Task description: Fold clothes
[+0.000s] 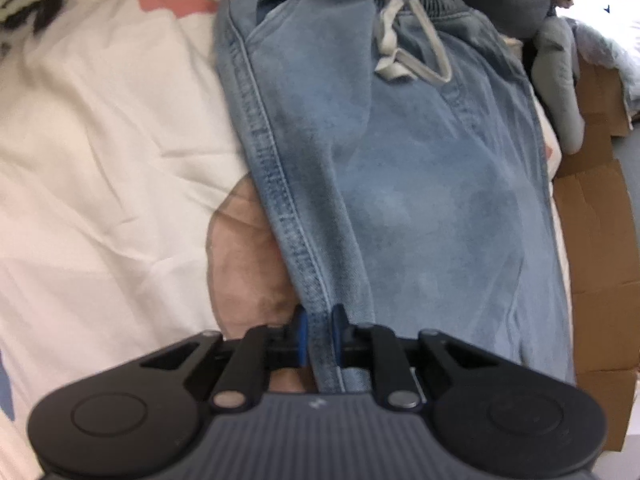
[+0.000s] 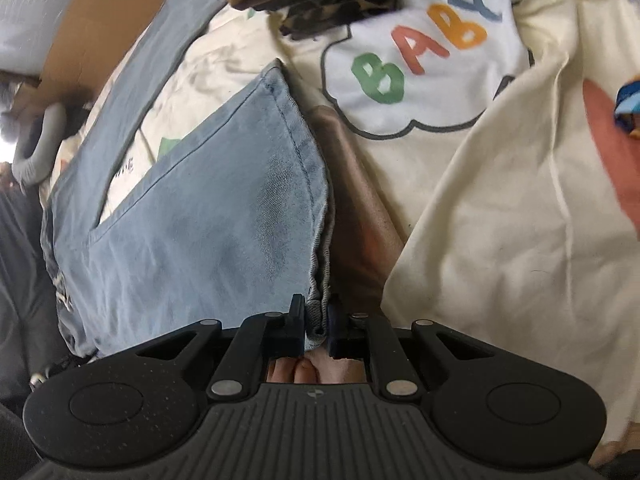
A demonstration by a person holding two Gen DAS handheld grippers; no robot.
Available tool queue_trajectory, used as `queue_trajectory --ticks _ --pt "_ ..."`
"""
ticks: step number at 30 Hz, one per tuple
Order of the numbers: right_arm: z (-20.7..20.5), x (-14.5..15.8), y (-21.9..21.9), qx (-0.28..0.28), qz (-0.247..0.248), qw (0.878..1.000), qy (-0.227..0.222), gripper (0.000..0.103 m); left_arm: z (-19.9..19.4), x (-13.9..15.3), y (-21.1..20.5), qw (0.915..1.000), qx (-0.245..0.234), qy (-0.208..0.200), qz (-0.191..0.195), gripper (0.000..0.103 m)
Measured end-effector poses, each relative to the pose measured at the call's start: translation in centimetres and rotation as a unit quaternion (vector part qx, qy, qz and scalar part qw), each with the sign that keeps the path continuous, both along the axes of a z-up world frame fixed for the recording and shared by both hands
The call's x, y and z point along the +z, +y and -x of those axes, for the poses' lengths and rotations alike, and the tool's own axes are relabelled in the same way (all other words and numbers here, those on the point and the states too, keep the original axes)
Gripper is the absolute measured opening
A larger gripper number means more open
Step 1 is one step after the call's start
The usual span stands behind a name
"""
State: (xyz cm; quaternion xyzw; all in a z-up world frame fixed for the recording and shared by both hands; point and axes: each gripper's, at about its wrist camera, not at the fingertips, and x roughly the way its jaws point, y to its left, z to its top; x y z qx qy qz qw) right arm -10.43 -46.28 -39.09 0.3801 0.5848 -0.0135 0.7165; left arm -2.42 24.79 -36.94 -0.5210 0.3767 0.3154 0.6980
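Light-blue denim drawstring trousers [image 1: 400, 184]: side seam pinched by left gripper [image 1: 319, 334], hem by right gripper [image 2: 317, 326]; thin bites risked slipping.

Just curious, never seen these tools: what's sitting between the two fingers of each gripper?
Denim. The left gripper pinches a stitched side seam of the jeans; the right gripper clamps a bunched edge, each in its own wrist view.

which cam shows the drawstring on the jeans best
The left wrist view: the white drawstring lies knotted below the elastic waistband of the jeans, in plain sight. The right wrist view shows only plain denim and a hem of the jeans, no drawstring.
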Motion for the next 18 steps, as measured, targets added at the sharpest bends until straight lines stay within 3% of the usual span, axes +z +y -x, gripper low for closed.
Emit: queue_trajectory --ticks 18 --pt "3.6 1.2 0.3 0.016 0.010 0.999 0.040 0.008 0.9 2.6 -0.3 0.9974 -0.041 0.057 -0.017 0.012"
